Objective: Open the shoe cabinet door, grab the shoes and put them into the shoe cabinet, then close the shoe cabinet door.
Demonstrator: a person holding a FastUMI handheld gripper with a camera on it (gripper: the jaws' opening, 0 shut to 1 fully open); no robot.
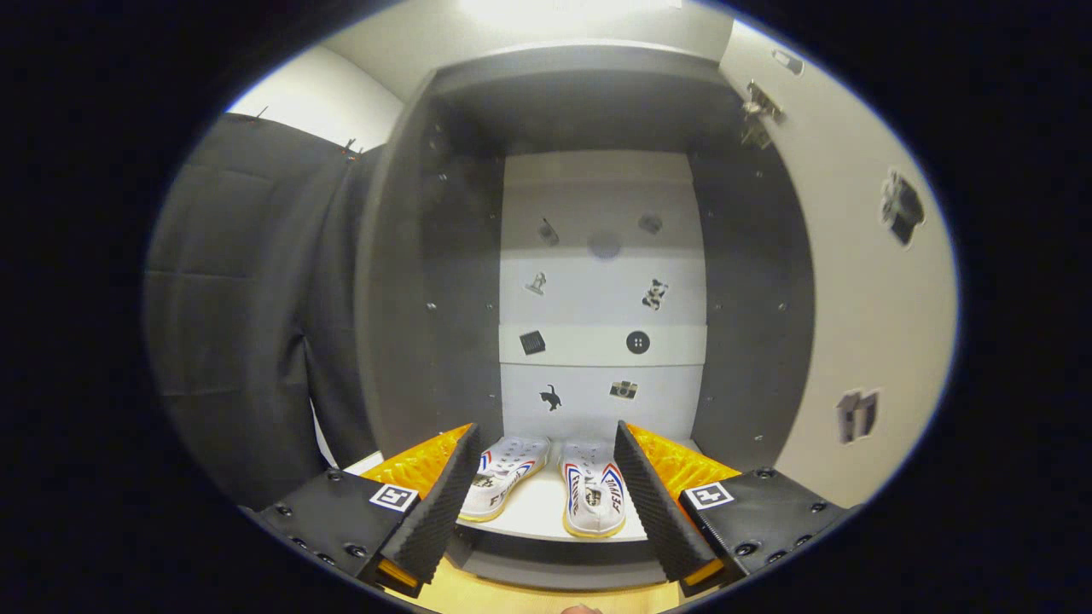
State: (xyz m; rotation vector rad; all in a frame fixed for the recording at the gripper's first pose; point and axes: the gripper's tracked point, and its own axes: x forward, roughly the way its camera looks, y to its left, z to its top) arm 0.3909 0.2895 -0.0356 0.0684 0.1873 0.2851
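Observation:
The shoe cabinet [409, 281] stands open in front of me, dark-walled with a white back panel [601, 290] carrying small stickers. A pair of white shoes [550, 482] with red and blue stripes sits side by side on the white bottom shelf [533, 512], toes toward the back. My gripper [546, 490] is open, its fingers spread wide to either side of the pair. The left shoe [503, 477] lies against the left finger; the right shoe [595, 495] sits apart from the right finger. The door [862, 281] is swung out to the right, white on its inner face.
A hinge [758, 109] is fixed near the top of the door. Black booth cloth [247, 307] hangs left of the cabinet. A strip of wooden floor [529, 597] lies below the cabinet's base.

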